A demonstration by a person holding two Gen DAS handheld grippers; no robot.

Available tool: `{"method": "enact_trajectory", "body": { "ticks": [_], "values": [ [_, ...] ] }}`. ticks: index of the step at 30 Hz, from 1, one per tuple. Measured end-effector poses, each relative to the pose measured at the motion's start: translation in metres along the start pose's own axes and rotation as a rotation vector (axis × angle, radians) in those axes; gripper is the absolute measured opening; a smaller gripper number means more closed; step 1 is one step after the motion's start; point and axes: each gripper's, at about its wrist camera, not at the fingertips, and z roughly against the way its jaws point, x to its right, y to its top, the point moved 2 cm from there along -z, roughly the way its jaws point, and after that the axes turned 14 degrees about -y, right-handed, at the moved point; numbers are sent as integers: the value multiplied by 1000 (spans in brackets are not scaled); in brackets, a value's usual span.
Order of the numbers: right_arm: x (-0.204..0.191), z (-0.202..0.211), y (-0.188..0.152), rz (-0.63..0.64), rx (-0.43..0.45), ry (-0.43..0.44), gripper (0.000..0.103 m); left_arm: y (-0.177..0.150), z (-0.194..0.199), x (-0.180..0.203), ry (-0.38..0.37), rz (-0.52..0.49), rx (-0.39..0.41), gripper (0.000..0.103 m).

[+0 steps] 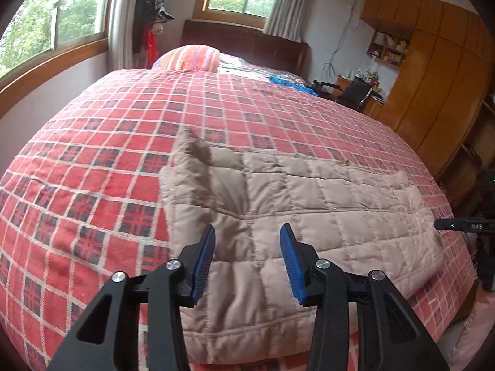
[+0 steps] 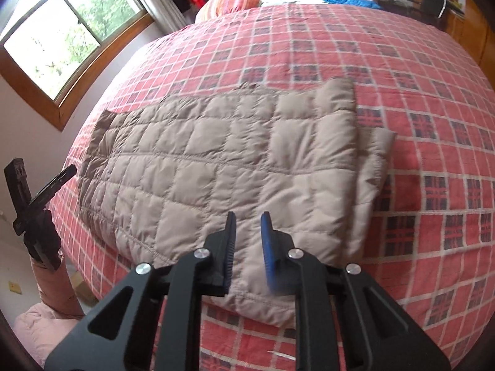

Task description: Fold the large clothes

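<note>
Bedroom: bed (image 1: 92, 154) under red plaid cover, windows behind. Beige quilted jacket (image 1: 294, 216) lies folded flat on the bed's near part. Left gripper (image 1: 247, 235) hovers over the jacket, jaws wide apart, empty. Right gripper (image 2: 247, 221) above the jacket's near edge, jaws partly open, empty.

no readable text, labels or signs

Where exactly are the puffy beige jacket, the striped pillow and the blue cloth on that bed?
Jacket (image 2: 216, 160): right wrist view, middle of its quilted top.
Pillow (image 1: 191, 57): left wrist view, middle of its striped side.
Blue cloth (image 2: 346, 0): right wrist view, middle of the heap.
</note>
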Motion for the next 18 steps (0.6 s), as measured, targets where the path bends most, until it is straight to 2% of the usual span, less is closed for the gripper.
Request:
{"method": "enact_trajectory", "body": {
  "ticks": [4, 7, 10, 18],
  "values": [
    [-11, -12, -5, 13, -39, -25, 14, -7, -17, 20, -5, -30, -63, 46],
    [-11, -28, -7, 9, -75, -65, 12, -14, -29, 19, 21, -26, -106, 46],
    [-7, -46, -10, 1, -106, -66, 11, -24, -44, 12, 43, -11, -143, 46],
    [-2, -71, -19, -34, -112, -56, 8, -36, -61, 4, 49, -25, -156, 46]
  ]
}}
